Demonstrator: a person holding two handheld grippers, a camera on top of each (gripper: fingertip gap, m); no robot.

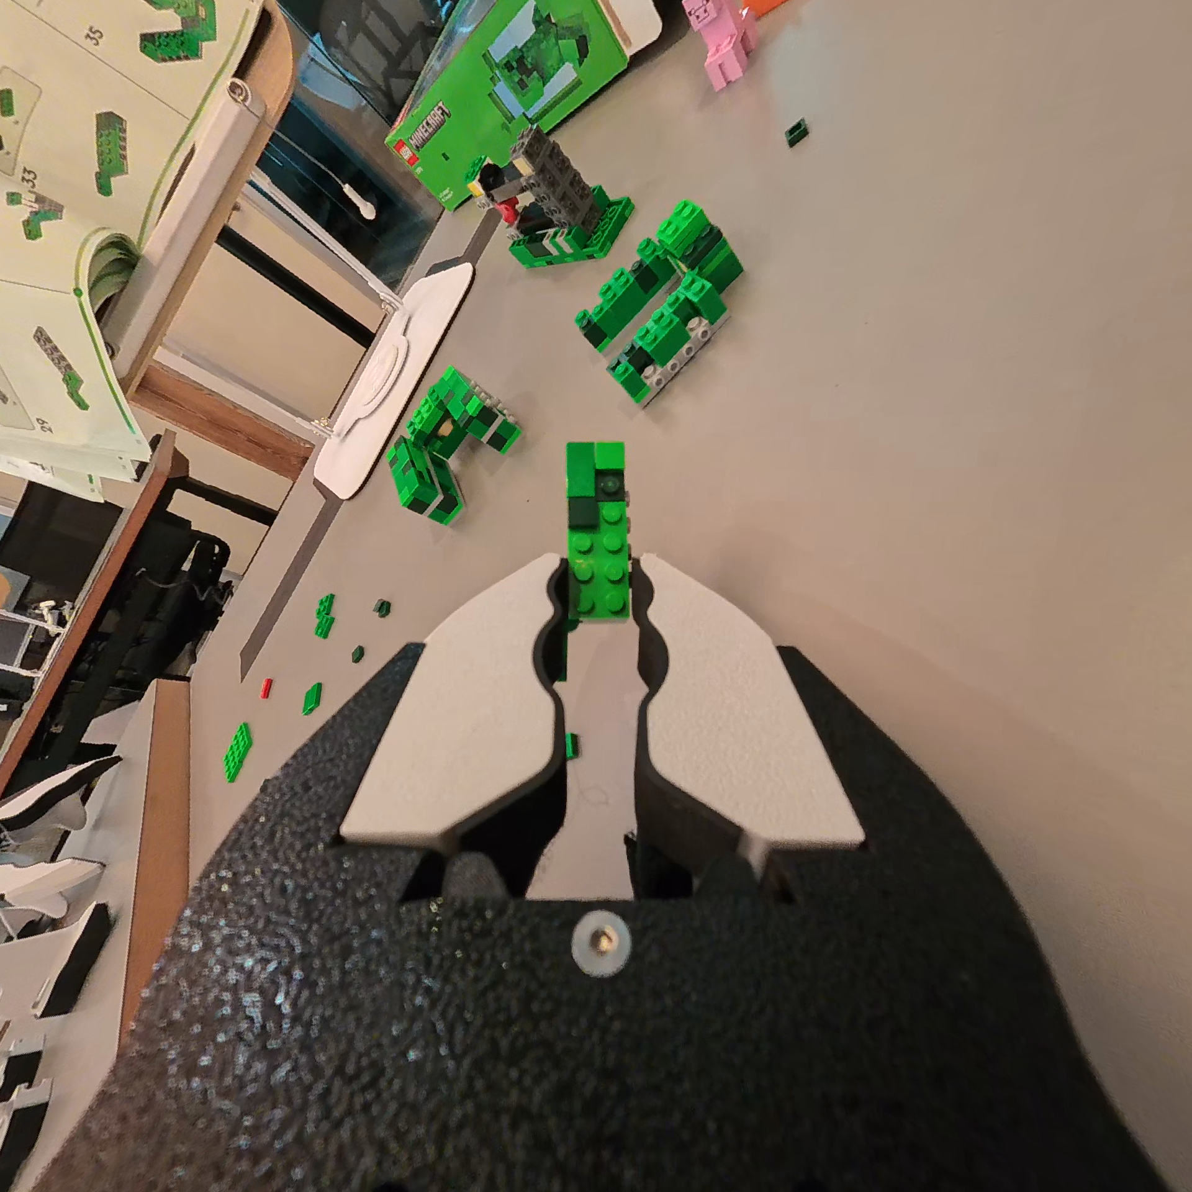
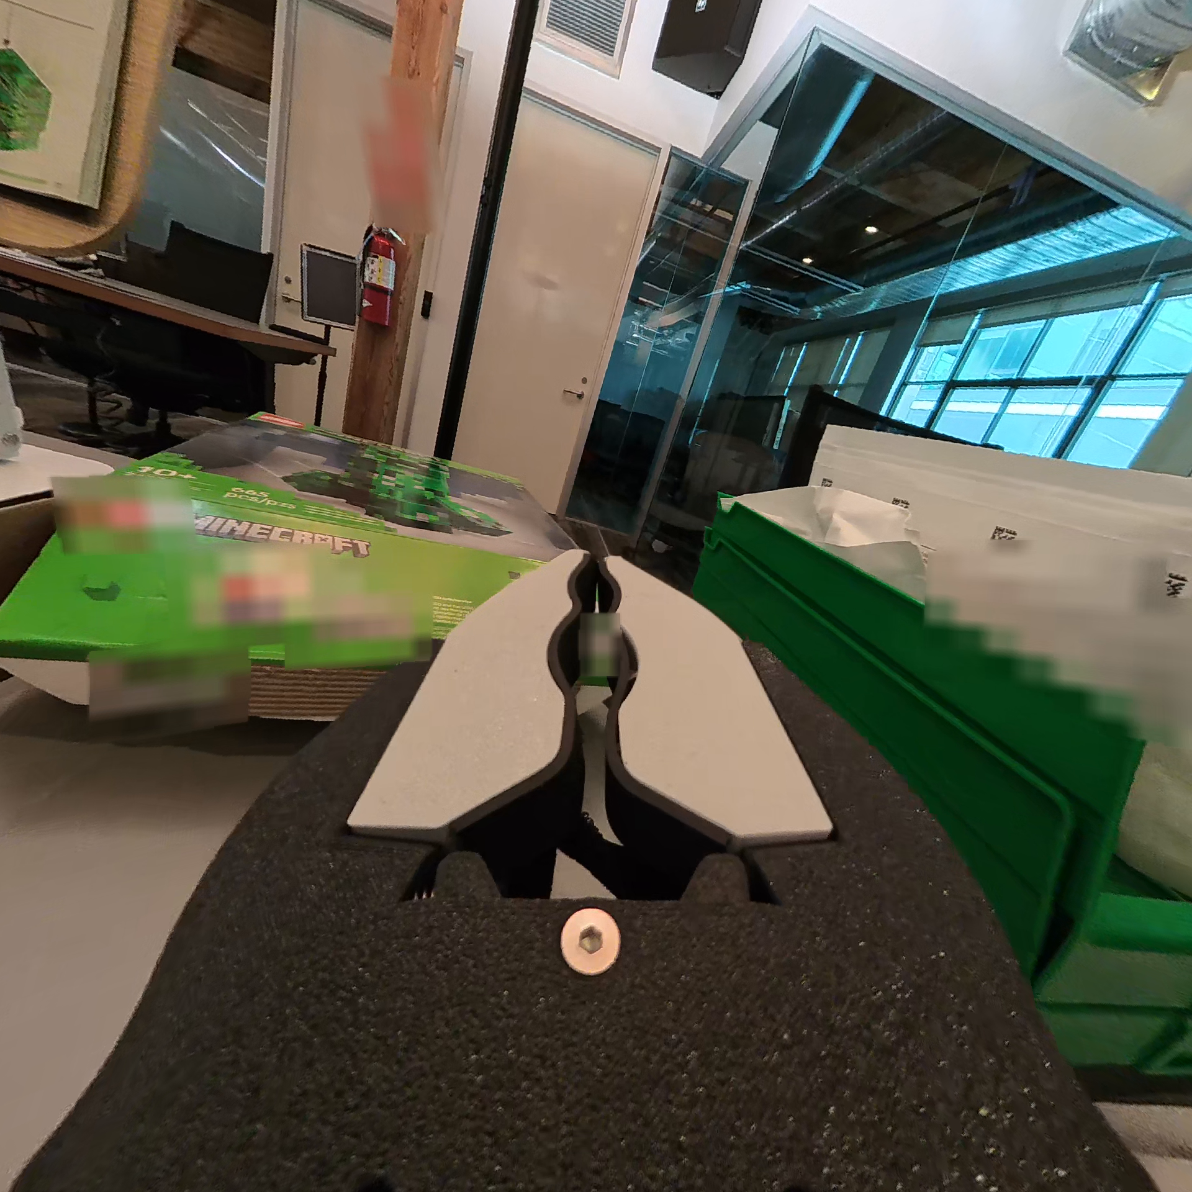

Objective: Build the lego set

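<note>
In the left wrist view my left gripper (image 1: 598, 567) is shut on a long green brick assembly (image 1: 597, 516) that sticks out past the fingertips, above the grey table (image 1: 935, 580). Other green sub-builds lie beyond it: a bent one (image 1: 445, 445) at left, a larger double one (image 1: 664, 309) at right, and a grey tower on a green base (image 1: 561, 206) farther back. In the right wrist view my right gripper (image 2: 598, 567) is shut, tips nearly touching, with nothing visibly held. It points level toward the green set box (image 2: 290, 567).
Small loose green pieces (image 1: 322, 613) and a red one (image 1: 266, 689) lie left of my left gripper. The open instruction booklet (image 1: 71, 193) stands on a holder at upper left. A pink figure (image 1: 725, 45) sits far back. Green bins (image 2: 903, 709) stand right of my right gripper. One gripper's finger ends stand about 55 cm off the other's.
</note>
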